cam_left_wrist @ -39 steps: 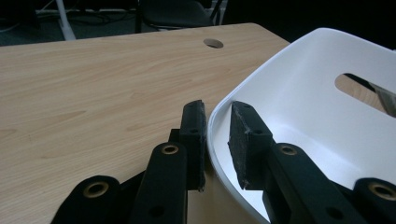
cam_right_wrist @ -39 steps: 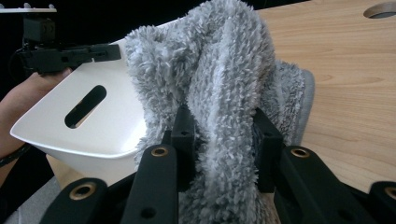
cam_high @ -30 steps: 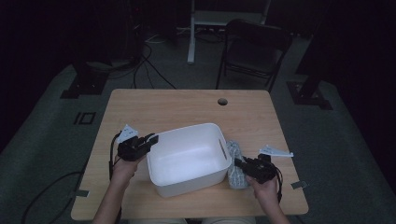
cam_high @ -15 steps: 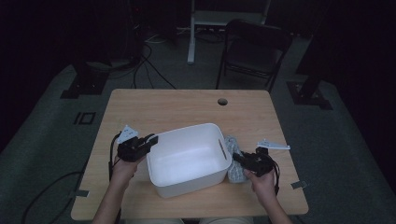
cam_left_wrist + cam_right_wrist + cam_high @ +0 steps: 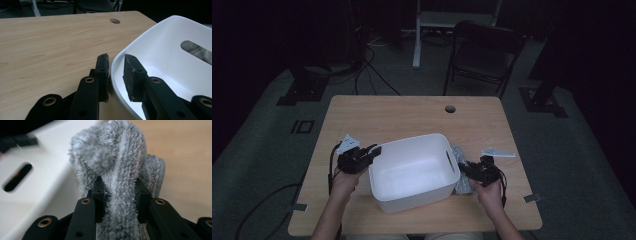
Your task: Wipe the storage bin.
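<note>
Black jaws of the left gripper point(image 5: 373, 150) straddle the near-left rim of the white plastic bin point(image 5: 412, 195): in the left gripper view, 1 pad point(image 5: 103, 67) sits outside the wall and the other inside it, with the thin rim between them. The outer pad lies close against the wall, while a narrow gap shows between the inner pad and the plastic, so I cannot tell whether the jaws are actually pressing on the rim. Beyond the outer jaw stretches the bare wooden table point(image 5: 402, 115), with a round cable hole point(image 5: 114, 21) far ahead of the tips. Ahead of the inner jaw, the bin's far wall carries a slot handle point(image 5: 197, 50), with grey showing through it.

On the bin's other side, the right gripper point(image 5: 466, 169) is clamped on a grey fluffy towel point(image 5: 117, 157). In the right gripper view, both jaws bite into the pile, and the bunched cloth rises between and above them. The bin's outer wall and its slot lie just to the left of the jaws, and table wood lies to their right. In the high view, the towel sits on the table against the bin's right wall. A small pale, flat piece point(image 5: 498, 152) lies on the table beyond the right hand point(image 5: 489, 192).
</note>
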{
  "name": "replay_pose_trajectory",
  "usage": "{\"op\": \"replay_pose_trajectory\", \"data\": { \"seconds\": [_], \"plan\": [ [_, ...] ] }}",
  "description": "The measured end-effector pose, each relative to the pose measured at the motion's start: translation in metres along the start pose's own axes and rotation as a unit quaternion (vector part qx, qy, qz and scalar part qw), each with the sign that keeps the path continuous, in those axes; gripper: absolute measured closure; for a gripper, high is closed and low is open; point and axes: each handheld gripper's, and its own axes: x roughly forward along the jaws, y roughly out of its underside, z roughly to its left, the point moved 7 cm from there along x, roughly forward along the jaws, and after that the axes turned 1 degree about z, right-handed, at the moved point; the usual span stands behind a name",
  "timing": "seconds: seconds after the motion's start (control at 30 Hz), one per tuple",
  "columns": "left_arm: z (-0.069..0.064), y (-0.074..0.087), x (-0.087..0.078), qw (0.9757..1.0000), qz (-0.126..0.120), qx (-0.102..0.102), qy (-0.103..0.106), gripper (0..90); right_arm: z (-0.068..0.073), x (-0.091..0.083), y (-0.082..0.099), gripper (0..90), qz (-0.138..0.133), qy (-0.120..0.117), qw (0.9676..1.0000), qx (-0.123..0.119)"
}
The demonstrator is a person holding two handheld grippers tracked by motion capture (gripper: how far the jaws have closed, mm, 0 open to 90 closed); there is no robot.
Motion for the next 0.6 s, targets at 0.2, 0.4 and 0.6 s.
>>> {"op": "replay_pose_trajectory", "data": {
  "seconds": [0.2, 0.4, 0.6],
  "plan": [
    [0.000, 0.000, 0.002, 0.9999, 0.002, 0.000, 0.010, 74.0, 0.007, -0.023, -0.022, 69.3, -0.049, -0.030, 0.9983, 0.006],
    [-0.001, -0.002, 0.004, 0.9999, 0.009, 0.004, 0.006, 73.7, 0.007, -0.015, -0.014, 69.4, -0.031, -0.019, 0.9993, -0.002],
    [-0.001, -0.002, 0.005, 0.9998, 0.016, 0.011, 0.008, 73.7, -0.002, -0.009, -0.007, 69.4, -0.003, -0.013, 0.9999, 0.009]
  ]
}}
